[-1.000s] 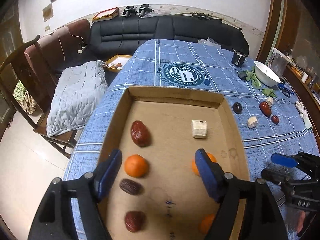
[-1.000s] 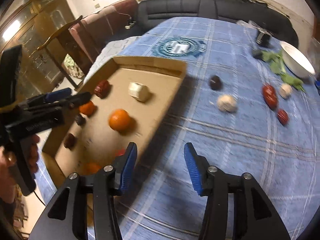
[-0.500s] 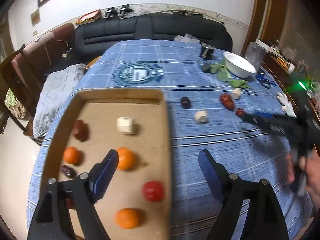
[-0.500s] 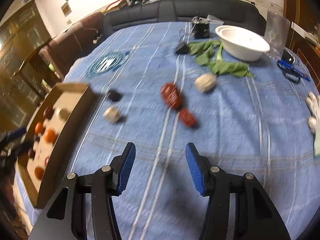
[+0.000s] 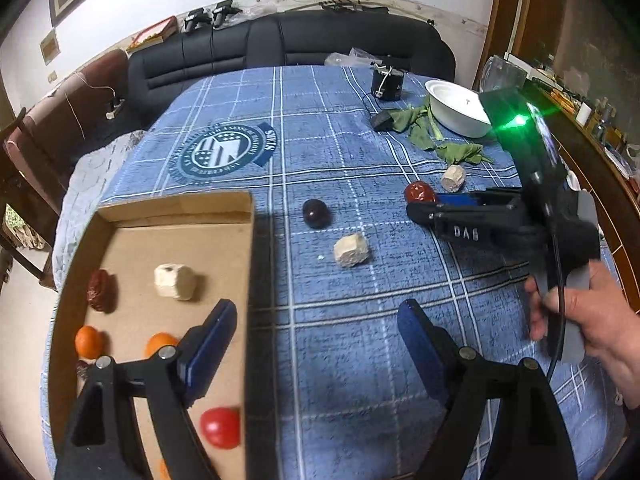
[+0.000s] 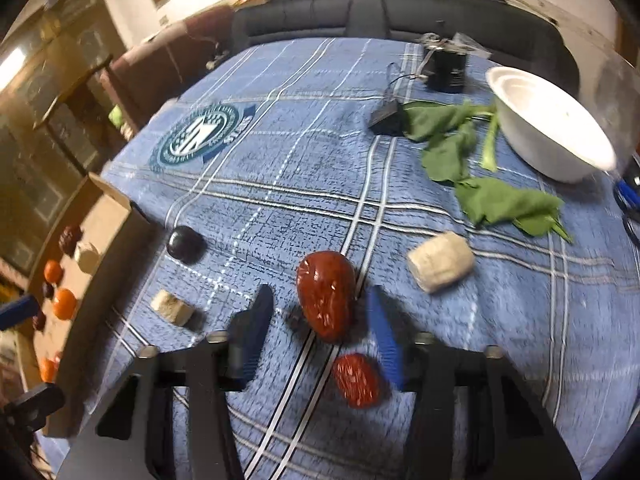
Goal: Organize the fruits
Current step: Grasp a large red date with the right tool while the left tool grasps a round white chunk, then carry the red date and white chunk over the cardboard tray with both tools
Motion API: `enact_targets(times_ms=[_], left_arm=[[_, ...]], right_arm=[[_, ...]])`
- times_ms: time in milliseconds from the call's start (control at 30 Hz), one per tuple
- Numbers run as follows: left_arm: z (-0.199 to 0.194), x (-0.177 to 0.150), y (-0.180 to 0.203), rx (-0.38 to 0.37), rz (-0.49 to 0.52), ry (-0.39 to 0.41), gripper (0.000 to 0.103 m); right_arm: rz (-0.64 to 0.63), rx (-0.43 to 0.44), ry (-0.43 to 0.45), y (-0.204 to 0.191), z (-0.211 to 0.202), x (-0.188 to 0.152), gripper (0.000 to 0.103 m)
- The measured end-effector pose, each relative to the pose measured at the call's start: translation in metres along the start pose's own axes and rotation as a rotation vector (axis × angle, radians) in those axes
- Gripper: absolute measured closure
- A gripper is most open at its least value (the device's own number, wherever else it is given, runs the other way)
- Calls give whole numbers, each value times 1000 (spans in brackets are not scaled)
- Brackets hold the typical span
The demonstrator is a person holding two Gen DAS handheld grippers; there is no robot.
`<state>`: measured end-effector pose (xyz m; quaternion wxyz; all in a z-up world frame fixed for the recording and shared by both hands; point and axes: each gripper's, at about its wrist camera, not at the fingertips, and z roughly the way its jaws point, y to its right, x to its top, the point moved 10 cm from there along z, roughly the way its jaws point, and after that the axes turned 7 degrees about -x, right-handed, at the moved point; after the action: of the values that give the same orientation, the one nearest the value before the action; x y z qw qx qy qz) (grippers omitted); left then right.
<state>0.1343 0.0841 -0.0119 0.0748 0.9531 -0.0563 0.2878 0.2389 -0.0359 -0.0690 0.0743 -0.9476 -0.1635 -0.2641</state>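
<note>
While we worked at the table, this is what we saw:

Large red date (image 6: 326, 294): it lay on the blue checked tablecloth (image 6: 304, 168), between the two blue pads of our right gripper (image 6: 320, 330) — neither pad touched it.
Small red date (image 6: 357, 380): it lay just beside the right-hand pad, nearer the camera, on the cloth.
Right gripper: its jaws stood moderately apart with nothing held; from the left wrist view it (image 5: 428, 206) reached in from the right, its tips by the large red date (image 5: 419, 193).
Loose pieces on the cloth: a dark round fruit (image 6: 185, 243), a pale chunk (image 6: 173, 307) near the left pad, and a second pale chunk (image 6: 440, 262) to the right of the large date.
Cardboard tray (image 5: 176, 210): it sat at the left side of the table and held a dark red date (image 5: 102, 290), a pale block (image 5: 175, 281), two oranges (image 5: 89, 342) (image 5: 160, 343) and a red round fruit (image 5: 221, 427).
Left gripper (image 5: 316, 350): it was spread wide and empty — one pad over the tray, the other over the cloth.
Farther back: a white bowl (image 6: 548, 128), green leaves (image 6: 452, 140), a small black cylinder (image 6: 447, 70) with a cord.
Beyond the table: a dark sofa (image 5: 288, 46).
</note>
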Motion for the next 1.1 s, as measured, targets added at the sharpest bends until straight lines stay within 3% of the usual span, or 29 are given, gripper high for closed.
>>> enact_targets(times_ms=[100,200,233,300,367,433,567,733,833,900,1100], left_arm=[[12,9,8,-26,-2,-2,18],[31,17,19,-65,-3,-22,22],[40,19,22,-81,-5,-36,25],[56,19,28,-105,-7,-64,41],[72,19,29,-102,-14,-88,47],[75,24,27,-56,12,-51,48],[77,30,15,-40,15,-7,74],[75,31,9,-109,-31,0,77],[66,26,16,-186,-58,8,88],[58,20,21,-225,-64,10,89],[56,8,25,-211,-33,-12,88]], right_arm=[[-52,-21,19,0,0,-1,74],[-23,-4,53,8,-14,-3,74],[-16,1,67,11,-22,-6,74],[-11,6,82,16,-32,-9,74],[-8,13,88,19,-42,-18,74],[-14,11,95,22,-50,-26,74],[-10,20,101,21,-62,-40,74],[22,28,92,21,-68,-53,74],[43,27,87,20,-70,-59,74],[51,25,85,18,-73,-63,74],[65,7,84,15,-83,-78,74]])
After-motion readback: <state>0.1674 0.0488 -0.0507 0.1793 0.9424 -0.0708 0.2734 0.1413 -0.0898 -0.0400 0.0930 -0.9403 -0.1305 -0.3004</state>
